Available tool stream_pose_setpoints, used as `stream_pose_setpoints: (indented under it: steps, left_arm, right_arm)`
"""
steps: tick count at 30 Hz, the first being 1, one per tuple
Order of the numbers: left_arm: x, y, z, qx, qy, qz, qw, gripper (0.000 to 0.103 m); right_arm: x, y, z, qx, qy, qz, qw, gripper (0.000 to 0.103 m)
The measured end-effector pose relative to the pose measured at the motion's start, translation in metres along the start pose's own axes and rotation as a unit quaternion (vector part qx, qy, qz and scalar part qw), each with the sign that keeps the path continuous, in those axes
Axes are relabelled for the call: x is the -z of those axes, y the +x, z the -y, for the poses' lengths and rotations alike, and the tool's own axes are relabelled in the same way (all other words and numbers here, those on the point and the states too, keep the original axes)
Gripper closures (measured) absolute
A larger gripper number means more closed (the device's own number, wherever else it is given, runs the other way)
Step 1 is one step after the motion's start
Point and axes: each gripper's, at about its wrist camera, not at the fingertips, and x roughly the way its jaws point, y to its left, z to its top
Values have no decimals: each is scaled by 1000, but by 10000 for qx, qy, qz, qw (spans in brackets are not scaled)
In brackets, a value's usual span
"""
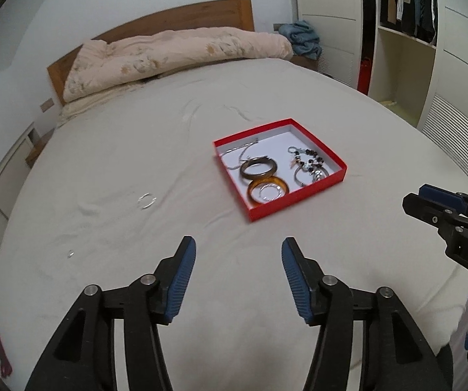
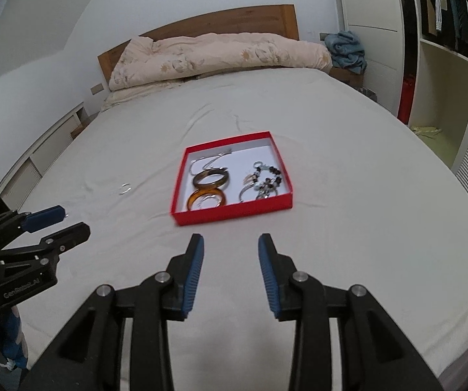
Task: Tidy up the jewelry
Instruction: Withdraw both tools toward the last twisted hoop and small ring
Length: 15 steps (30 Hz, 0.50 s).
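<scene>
While both grippers hang over the pale bedsheet (image 2: 348, 163), the left gripper (image 1: 239, 254) and right gripper (image 2: 230, 247) have their jaws apart with nothing between them. Just ahead of them lies the red tray (image 2: 230, 216), holding bangles and beaded jewelry; a thin ring (image 1: 146, 200) lies on the sheet to its left. Far beyond, a rolled quilt (image 2: 217, 55) rests against the wooden headboard (image 2: 234, 16), with an open wardrobe (image 2: 446, 65) to the right.

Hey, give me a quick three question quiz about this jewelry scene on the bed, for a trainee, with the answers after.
1. True or false: the left gripper and the right gripper each hold a piece of jewelry.
2. Which lies outside the red box, on the bed sheet? A: brown bangle. B: thin silver ring. C: beaded bracelet.
3. Fill in: inside the amber bangle lies a thin ____ ring.

Key
1. False: both are open and empty.
2. B
3. silver
</scene>
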Motion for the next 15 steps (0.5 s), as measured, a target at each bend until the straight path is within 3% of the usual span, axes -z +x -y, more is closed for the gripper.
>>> stream_pose_setpoints:
  steps: [15]
  left_arm:
    - [70, -92, -49, -549, -428, 362, 9969, 34]
  right_arm:
    - [36, -66, -77, -177, -551, 203, 9981, 63]
